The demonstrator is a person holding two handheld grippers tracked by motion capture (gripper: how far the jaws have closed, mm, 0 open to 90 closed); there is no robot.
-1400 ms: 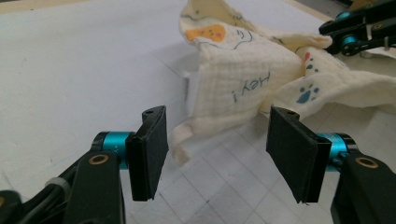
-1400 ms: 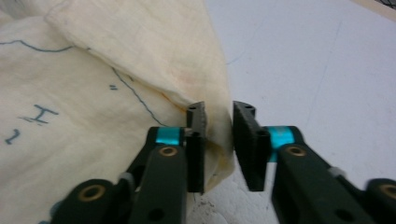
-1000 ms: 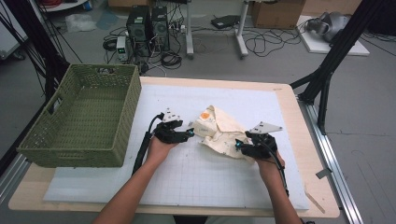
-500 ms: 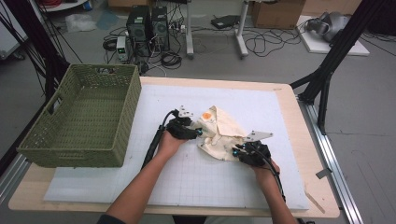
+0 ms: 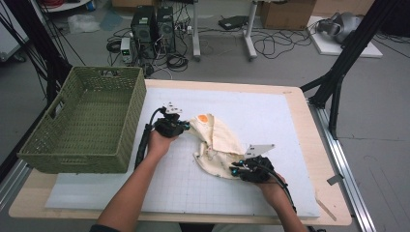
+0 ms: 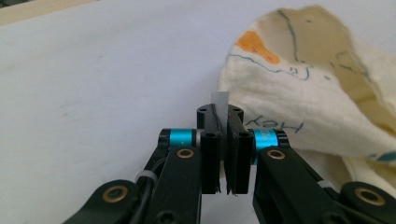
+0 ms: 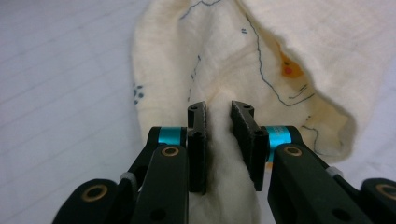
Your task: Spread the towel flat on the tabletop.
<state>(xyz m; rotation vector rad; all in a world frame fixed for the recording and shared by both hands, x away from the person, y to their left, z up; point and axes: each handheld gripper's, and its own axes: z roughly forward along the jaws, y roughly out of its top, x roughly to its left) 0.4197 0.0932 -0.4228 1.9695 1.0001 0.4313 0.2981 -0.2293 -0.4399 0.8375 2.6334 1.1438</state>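
A cream cloth [image 5: 217, 140] with an orange patch and blue line drawings lies crumpled on the white mat [image 5: 270, 111]. My left gripper [image 5: 180, 126] is at the cloth's left edge. In the left gripper view its jaws have just been closing and now stand together [image 6: 223, 112], with a thin pale sliver of the cloth's [image 6: 327, 93] edge pinched between the pads. My right gripper [image 5: 234, 169] is at the cloth's near corner. Its jaws [image 7: 218, 114] have just been closing too, and a fold of the cloth [image 7: 224, 56] is squeezed between the pads.
A green woven basket [image 5: 77, 157] stands on the table's left side, close beside my left forearm. The mat stretches bare to the right and toward the far edge. Black stand legs [image 5: 338, 82] rise beyond the table's right corner.
Both grippers have closed on the cloth. The left one went in to its edge and drew back left. The right one moved left and nearer to me. The cloth is stretched longer.
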